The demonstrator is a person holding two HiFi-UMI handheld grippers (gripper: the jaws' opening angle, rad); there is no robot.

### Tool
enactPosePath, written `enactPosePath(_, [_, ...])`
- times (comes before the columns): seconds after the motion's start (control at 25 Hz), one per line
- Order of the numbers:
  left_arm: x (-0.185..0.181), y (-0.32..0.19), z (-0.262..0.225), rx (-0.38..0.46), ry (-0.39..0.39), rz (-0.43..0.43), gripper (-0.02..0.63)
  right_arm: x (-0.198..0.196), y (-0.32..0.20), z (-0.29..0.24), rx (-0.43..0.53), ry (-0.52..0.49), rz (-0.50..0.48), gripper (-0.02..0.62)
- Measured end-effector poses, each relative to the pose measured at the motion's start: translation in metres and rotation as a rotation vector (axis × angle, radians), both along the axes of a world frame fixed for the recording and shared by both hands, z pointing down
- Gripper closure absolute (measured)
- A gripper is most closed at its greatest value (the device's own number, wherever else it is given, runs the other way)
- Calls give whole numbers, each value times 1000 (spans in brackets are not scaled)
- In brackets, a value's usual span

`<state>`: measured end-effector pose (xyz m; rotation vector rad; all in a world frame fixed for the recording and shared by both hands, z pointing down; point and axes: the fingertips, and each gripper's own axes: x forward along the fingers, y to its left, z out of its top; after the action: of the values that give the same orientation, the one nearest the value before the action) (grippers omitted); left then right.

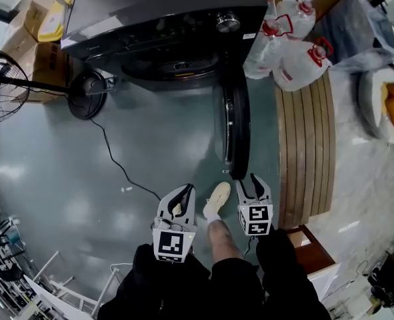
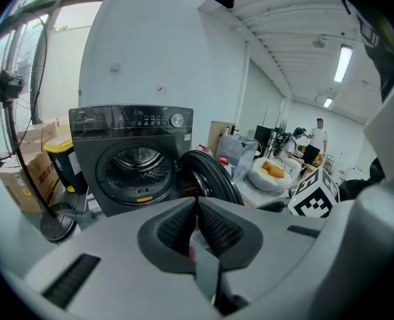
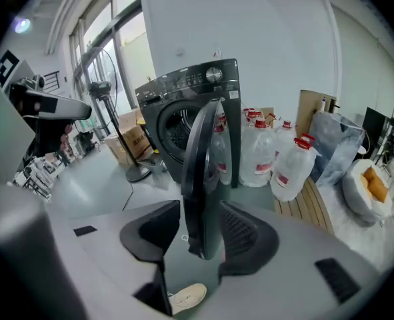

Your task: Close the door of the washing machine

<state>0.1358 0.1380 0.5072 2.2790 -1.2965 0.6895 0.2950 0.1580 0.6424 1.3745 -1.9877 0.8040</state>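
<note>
The dark grey washing machine stands at the top of the head view, its drum open. Its round door is swung out and points edge-on toward me. My right gripper sits just at the door's free end with its jaws open. In the right gripper view the door rises in line with the gap of the right gripper, and neither pad presses on it. My left gripper hangs left of the door, shut and holding nothing. The left gripper view shows the machine and the door beyond the left gripper.
A fan base and its black cable lie on the floor left of the machine. Cardboard boxes stand behind it. Several water jugs and a slatted wooden bench sit right of the door. A person's shoe is between the grippers.
</note>
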Motion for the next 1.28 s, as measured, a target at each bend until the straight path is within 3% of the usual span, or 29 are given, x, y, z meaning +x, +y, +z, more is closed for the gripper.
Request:
enactPosePath(0.32, [-6,-3,23,-37,3,-27,577,-2,-9,27,-20,46,-69,427])
enactPosePath(0.44, [-8,-6,27,-32,8,-43,577,-4,-13,27,-15,44,-85,497])
enactPosePath(0.88, [-17,-9,28,-7,-3,-93,577,-15,-14,29,-8,8,-139,488])
enactPosePath(1.28, [-57,4,24,30,-15,-159,577,-45,-9,31,1,-4,-146,479])
